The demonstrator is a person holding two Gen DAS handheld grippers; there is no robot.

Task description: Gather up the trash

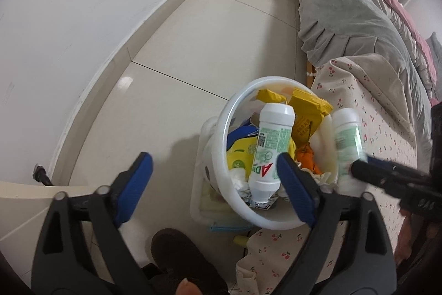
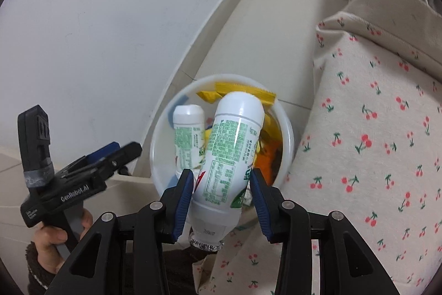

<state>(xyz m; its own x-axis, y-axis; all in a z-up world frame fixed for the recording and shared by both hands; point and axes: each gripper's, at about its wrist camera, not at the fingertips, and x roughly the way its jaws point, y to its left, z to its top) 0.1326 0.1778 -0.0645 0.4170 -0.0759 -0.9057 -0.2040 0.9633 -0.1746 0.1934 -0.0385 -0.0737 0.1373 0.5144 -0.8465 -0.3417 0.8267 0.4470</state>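
A white round trash bin [image 1: 234, 112] stands on the floor beside the bed; it also shows in the right wrist view [image 2: 287, 134]. It holds yellow wrappers [image 1: 306, 112], tissues and a white bottle with a green label [image 1: 269, 148], bottom up. My right gripper [image 2: 221, 198] is shut on a second white bottle [image 2: 232, 151] and holds it over the bin's rim; that bottle also shows in the left wrist view [image 1: 346, 140]. My left gripper [image 1: 215, 179] is open and empty, just left of the bin. It also shows in the right wrist view [image 2: 116, 151].
A bed with a cherry-print sheet [image 2: 373, 129] and grey quilt [image 1: 345, 18] lies to the right. A white wall [image 1: 69, 18] runs along the left, tiled floor [image 1: 207, 46] between. A clear box [image 1: 210, 209] sits under the bin. A dark slipper [image 1: 176, 256] is below.
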